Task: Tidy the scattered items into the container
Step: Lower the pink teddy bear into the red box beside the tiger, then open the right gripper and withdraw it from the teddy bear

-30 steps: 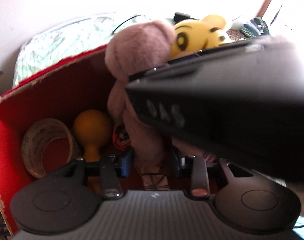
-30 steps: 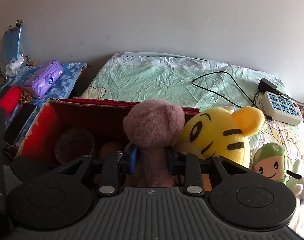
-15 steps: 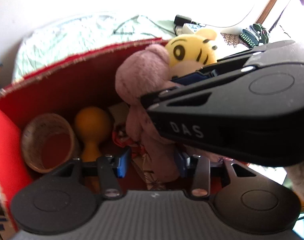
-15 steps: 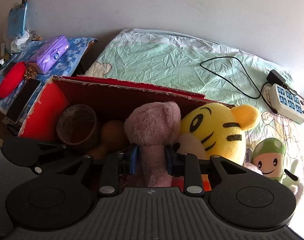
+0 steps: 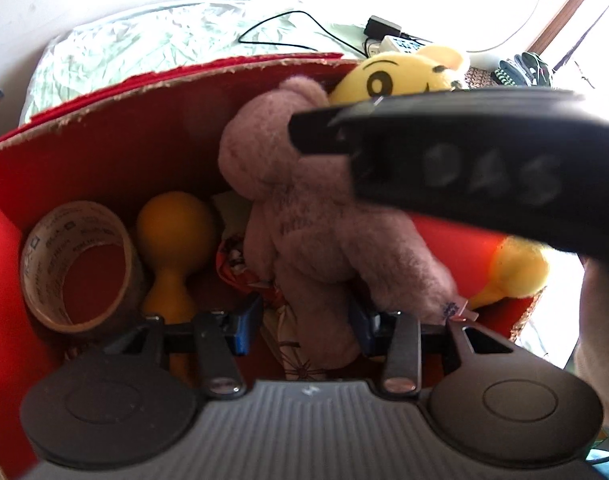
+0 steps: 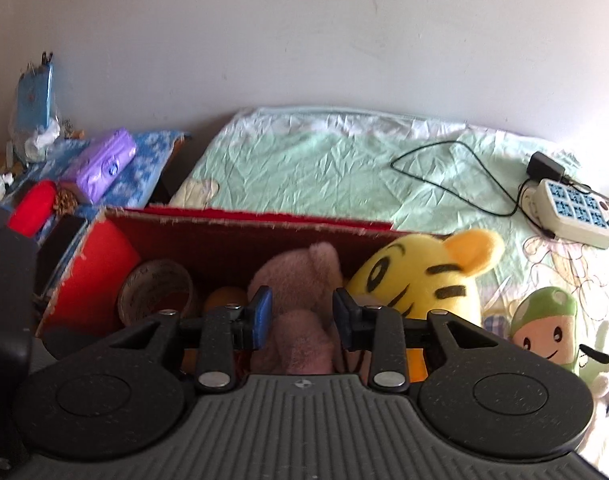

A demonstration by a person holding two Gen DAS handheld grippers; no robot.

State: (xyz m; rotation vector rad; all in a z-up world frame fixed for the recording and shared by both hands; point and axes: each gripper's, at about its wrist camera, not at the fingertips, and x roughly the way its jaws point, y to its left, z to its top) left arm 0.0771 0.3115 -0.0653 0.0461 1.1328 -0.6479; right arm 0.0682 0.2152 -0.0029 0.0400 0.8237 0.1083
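A pink plush bear (image 5: 304, 208) lies inside the red cardboard box (image 5: 164, 80), leaning against a yellow tiger plush (image 5: 400, 76). My left gripper (image 5: 306, 324) stands open around the bear's leg, its blue pads a little off the fur. My right gripper (image 6: 301, 312) straddles the bear (image 6: 300, 276) just below its head. Its jaws are opening and the pads no longer squeeze the plush. The right gripper's black housing (image 5: 464, 168) crosses the left wrist view above the bear. A green-capped plush (image 6: 544, 328) lies outside the box (image 6: 244, 220) on the bed.
In the box's left part are a tape roll (image 5: 76, 264) and an orange bulb-shaped toy (image 5: 172, 236). A power strip (image 6: 572, 212) with a black cable lies on the green sheet. Left of the box sit a purple pack (image 6: 104, 164) and a red item (image 6: 32, 204).
The bear has sunk lower into the box. Both grippers' pads have spread apart from it. In the left wrist view the right gripper's housing has shifted up and to the right.
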